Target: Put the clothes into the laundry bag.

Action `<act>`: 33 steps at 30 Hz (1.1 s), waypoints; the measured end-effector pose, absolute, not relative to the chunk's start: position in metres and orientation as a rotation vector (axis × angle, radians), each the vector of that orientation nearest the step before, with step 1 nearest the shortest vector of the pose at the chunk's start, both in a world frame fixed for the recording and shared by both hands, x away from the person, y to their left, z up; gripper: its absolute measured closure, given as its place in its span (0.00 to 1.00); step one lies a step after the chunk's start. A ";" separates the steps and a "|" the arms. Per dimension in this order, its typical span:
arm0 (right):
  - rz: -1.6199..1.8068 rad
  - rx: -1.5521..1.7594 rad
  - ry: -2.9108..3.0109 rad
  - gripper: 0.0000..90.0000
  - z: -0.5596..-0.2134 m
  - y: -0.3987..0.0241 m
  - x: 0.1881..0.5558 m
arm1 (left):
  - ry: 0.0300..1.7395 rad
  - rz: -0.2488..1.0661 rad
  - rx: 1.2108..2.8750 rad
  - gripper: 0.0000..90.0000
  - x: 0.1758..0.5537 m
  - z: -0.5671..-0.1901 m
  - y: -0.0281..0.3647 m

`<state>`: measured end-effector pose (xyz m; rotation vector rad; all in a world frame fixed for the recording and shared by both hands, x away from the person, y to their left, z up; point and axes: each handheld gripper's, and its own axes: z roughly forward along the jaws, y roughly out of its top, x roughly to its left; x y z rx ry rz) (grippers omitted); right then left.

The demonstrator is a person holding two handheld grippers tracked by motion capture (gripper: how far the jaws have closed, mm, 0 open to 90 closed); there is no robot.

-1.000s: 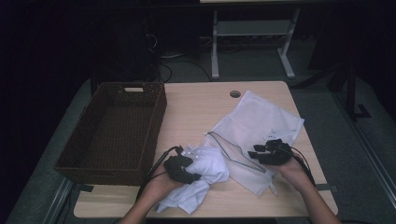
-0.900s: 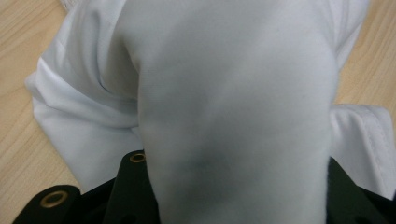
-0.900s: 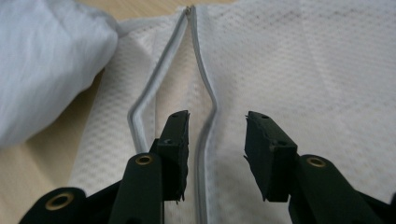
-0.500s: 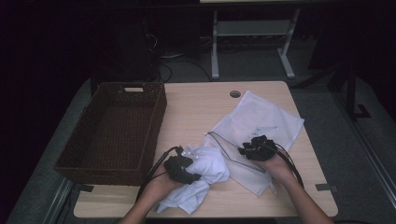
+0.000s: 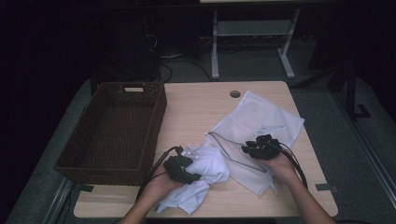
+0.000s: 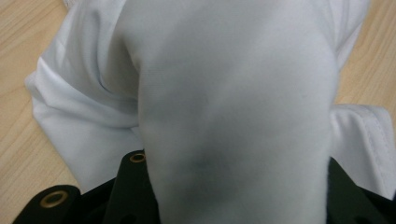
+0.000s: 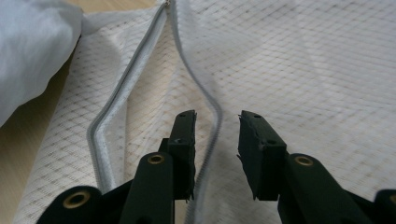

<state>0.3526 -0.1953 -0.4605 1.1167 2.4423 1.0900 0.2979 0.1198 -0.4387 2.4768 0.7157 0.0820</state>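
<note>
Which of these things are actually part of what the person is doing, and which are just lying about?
In use:
- white garment, bunched in the left gripper
- mesh laundry bag, its open zipper edge between the right gripper's fingers

Lying about:
- wicker basket
- table's cable hole

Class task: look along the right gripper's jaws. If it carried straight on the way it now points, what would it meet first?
Most likely the upper zipper edge of the open mesh laundry bag, which runs between the right gripper and its two jaws; the pads do not seem to press it yet, though depth is unclear.
</note>
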 end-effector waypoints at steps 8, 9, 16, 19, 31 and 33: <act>1.048 1.093 2.463 0.80 -0.471 -0.190 0.353 | 0.717 0.083 2.476 0.63 0.298 -0.439 0.120; 1.043 1.097 2.461 0.81 -0.472 -0.189 0.353 | 0.717 0.083 2.476 0.63 0.298 -0.439 0.120; 1.084 1.072 2.423 0.89 -0.476 -0.193 0.352 | 0.719 0.087 2.478 0.63 0.297 -0.439 0.119; 1.078 1.065 2.410 0.94 -0.477 -0.192 0.351 | 0.718 0.085 2.477 0.63 0.298 -0.439 0.119; 1.131 1.074 2.395 0.98 -0.472 -0.195 0.350 | 0.718 0.083 2.476 0.63 0.298 -0.439 0.119; 1.149 1.069 2.381 0.98 -0.468 -0.197 0.349 | 0.718 0.085 2.476 0.63 0.298 -0.439 0.119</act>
